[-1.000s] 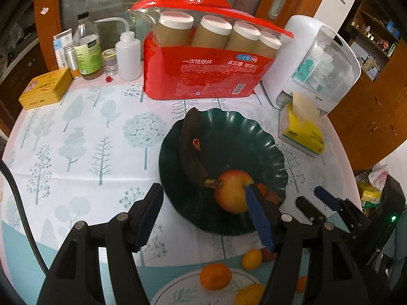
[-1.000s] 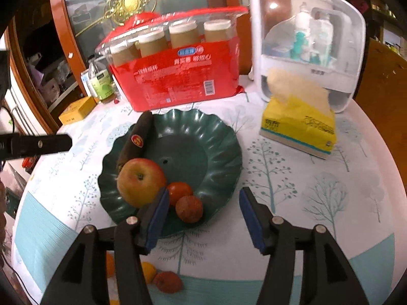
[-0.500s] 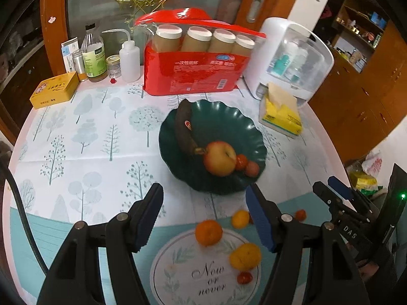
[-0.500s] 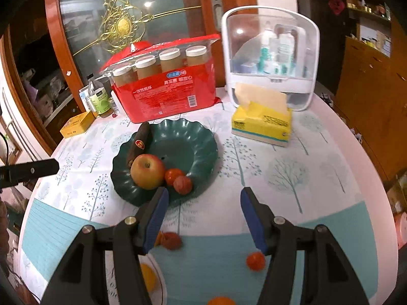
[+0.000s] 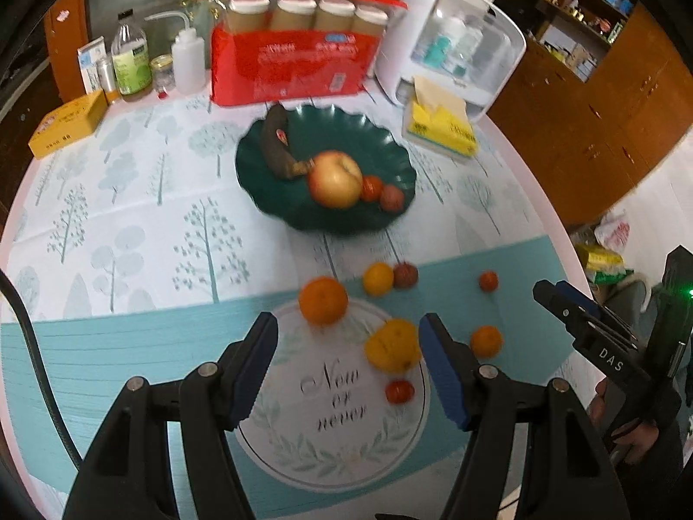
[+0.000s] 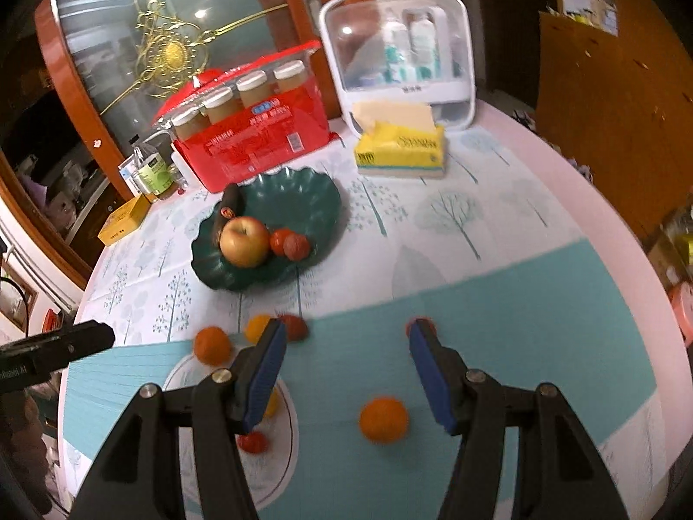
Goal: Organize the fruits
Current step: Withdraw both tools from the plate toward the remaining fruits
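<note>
Fruits (image 5: 324, 300) lie loose near the green plate (image 5: 390, 138); left gripper (image 5: 348, 344) and right gripper (image 6: 346, 357) hover, fingers parted, holding nothing

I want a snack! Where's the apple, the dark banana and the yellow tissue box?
apple (image 5: 335, 180): left wrist view, middle of its skin.
dark banana (image 5: 275, 143): left wrist view, mid-body.
yellow tissue box (image 6: 400, 151): right wrist view, front face.

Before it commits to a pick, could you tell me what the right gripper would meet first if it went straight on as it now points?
Probably the orange lying on the tablecloth between the right gripper's open fingers; depth is unclear.
</note>
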`<state>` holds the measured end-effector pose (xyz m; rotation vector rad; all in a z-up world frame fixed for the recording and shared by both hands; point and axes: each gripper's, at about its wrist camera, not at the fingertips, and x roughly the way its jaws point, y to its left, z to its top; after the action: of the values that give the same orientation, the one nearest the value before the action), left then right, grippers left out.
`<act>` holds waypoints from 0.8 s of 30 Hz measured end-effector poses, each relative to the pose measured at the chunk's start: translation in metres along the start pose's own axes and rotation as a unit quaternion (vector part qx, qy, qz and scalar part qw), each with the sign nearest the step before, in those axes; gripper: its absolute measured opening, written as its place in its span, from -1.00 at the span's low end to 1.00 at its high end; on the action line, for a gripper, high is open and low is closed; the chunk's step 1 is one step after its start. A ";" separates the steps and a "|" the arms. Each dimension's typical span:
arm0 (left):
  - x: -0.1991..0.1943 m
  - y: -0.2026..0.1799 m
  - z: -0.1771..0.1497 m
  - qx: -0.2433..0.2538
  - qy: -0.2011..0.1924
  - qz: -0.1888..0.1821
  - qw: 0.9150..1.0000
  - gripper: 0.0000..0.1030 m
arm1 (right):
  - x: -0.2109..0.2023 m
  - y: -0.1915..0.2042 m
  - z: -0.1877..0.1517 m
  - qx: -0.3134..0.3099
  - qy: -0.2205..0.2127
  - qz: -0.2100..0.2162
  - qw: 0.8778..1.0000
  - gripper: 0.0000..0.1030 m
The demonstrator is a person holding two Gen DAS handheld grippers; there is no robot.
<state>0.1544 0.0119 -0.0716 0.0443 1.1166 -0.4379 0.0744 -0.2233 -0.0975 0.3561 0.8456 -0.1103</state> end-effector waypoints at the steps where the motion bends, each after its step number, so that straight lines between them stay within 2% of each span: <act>1: 0.002 -0.001 -0.004 0.002 0.005 -0.001 1.000 0.29 | -0.001 -0.001 -0.007 0.008 0.004 -0.003 1.000 0.16; 14: 0.028 -0.011 -0.047 0.030 0.060 -0.011 0.998 0.29 | 0.006 -0.009 -0.065 0.077 0.057 -0.016 0.995 0.16; 19: 0.040 -0.016 -0.061 0.026 0.078 -0.008 0.997 0.28 | 0.014 -0.010 -0.078 0.066 0.079 -0.009 0.995 0.16; 24: 0.054 -0.023 -0.072 0.006 0.092 0.004 0.996 0.28 | 0.022 -0.011 -0.082 0.025 0.096 -0.004 0.995 0.16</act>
<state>0.1034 -0.0083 -0.1467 0.1021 1.2938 -0.4404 0.0276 -0.2040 -0.1668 0.4155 1.0362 -0.1050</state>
